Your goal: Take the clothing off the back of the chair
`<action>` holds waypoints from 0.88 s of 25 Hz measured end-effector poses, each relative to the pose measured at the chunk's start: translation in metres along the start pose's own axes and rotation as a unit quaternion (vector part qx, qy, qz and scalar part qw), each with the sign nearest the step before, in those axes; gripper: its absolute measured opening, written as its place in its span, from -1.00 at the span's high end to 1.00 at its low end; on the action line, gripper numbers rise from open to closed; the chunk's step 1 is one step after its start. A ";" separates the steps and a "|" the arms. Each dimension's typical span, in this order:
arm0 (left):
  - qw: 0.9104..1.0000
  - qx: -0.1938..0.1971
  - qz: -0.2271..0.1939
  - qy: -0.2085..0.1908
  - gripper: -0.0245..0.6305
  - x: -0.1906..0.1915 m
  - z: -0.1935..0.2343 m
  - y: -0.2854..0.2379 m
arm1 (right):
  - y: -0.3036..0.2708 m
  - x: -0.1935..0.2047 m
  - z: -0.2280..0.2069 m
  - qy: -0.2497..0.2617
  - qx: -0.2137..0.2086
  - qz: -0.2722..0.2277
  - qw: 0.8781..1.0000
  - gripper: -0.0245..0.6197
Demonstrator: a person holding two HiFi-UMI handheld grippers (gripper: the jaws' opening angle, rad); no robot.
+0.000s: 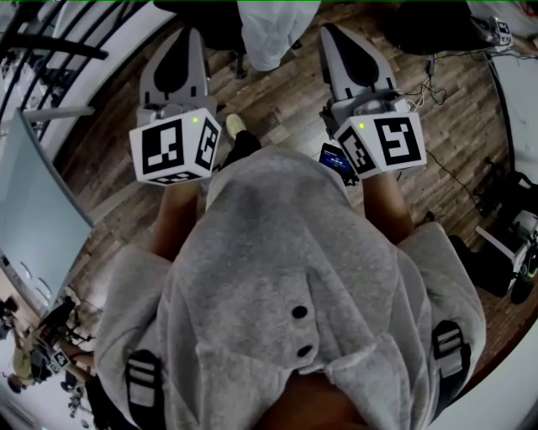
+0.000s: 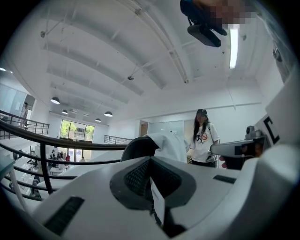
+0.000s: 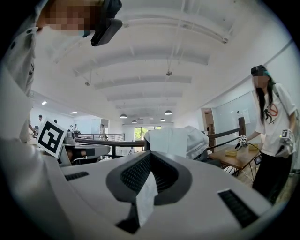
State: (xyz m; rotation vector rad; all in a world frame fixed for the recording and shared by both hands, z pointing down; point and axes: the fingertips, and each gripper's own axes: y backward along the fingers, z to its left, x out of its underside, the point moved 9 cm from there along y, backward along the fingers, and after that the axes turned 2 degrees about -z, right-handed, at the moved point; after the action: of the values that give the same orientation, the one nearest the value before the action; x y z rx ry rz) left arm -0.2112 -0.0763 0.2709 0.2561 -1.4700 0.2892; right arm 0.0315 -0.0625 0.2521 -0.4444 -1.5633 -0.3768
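Note:
White clothing hangs over the back of a black chair at the top of the head view, ahead of me across the wood floor. My left gripper and right gripper are held level and side by side, pointing at it from a short distance and touching nothing. In the left gripper view the clothing drapes the dark chair back just beyond the closed jaws of the left gripper. The right gripper view shows the same garment past the right gripper, shut with nothing held.
A person in a white T-shirt stands beyond the chair, beside a wooden table. A black railing runs along the left. Cables and dark equipment lie on the floor at right. A glass panel stands at left.

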 end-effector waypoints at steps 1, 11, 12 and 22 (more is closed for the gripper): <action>1.000 0.001 0.000 0.000 0.89 0.000 0.002 -0.003 | -0.003 0.000 -0.001 0.001 0.002 0.000 1.000 0.88; 1.000 0.019 -0.001 -0.002 0.89 0.003 0.012 -0.023 | -0.019 -0.002 -0.008 -0.001 0.029 -0.003 1.000 0.88; 1.000 0.021 0.000 -0.002 0.89 0.002 0.012 -0.027 | -0.021 -0.003 -0.010 -0.002 0.032 -0.003 0.999 0.88; 0.999 0.033 -0.003 0.003 0.89 0.002 0.044 -0.044 | -0.049 -0.007 -0.008 -0.007 0.067 -0.006 0.998 0.88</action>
State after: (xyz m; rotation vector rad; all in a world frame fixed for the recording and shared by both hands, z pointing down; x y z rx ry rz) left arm -0.2372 -0.1328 0.2773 0.3132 -1.4554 0.3335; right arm 0.0141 -0.1089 0.2471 -0.3352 -1.5952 -0.2767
